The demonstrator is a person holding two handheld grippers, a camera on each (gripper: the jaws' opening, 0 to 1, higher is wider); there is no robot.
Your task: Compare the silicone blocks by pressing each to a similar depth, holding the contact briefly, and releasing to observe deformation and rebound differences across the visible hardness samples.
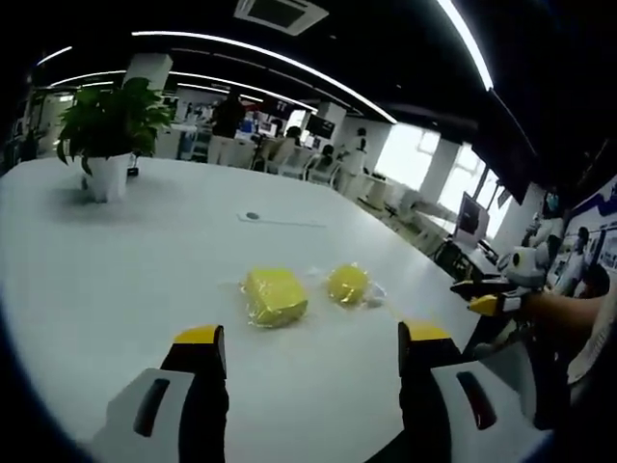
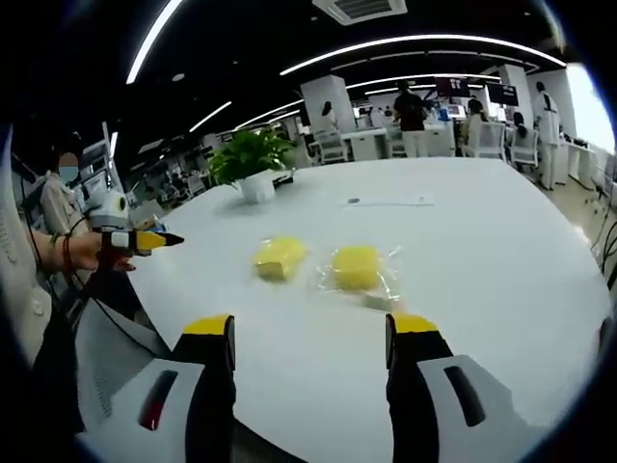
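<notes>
**Both grippers spread, short of the blocks**

On the white table (image 1: 116,289) I see a potted plant (image 1: 108,135) far left in the left gripper view, then two yellow blocks in clear wrap: a square block (image 1: 275,295) and, near it, a round block (image 1: 348,284). My left gripper (image 1: 313,352) hangs spread, touching neither. In the right gripper view, my right gripper (image 2: 308,340) is likewise spread, well short of both blocks.
</notes>
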